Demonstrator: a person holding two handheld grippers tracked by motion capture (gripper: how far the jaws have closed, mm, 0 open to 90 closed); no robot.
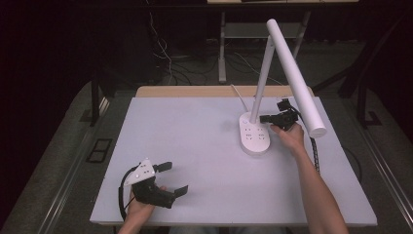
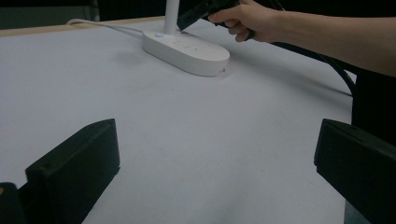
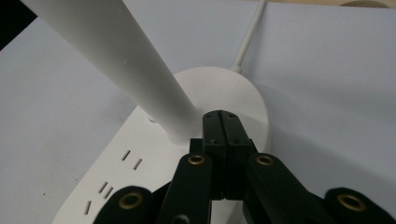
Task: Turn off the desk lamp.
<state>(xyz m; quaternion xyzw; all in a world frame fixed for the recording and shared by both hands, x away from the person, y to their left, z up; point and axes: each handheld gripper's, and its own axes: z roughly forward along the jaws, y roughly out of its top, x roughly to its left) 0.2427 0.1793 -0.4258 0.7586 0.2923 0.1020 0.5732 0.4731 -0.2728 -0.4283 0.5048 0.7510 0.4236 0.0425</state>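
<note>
The tabletop (image 1: 204,161) is a pale sheet, bare apart from one item and the two tools. A white desk lamp (image 1: 265,73) stands toward the far right part of it, its oval base (image 1: 255,135) carrying socket slots and a small button at the far end, its post rising upright and its long tubular head (image 1: 294,73) angled out over the right edge. A white cord (image 1: 238,97) runs from the base to the far edge. The right gripper (image 1: 265,118), held in the right hand (image 1: 290,137), sits with jaws pressed together on nothing, tips poised just above the base beside the foot of the post. The left gripper (image 1: 176,179) rests near the near left corner, jaws spread wide and holding nothing. Risk, as judged: a push from the closed tips landing off the button could skid along the smooth base, or nudge the post and slide the lamp; the overhanging head makes tipping toward the right edge a concern.
</note>
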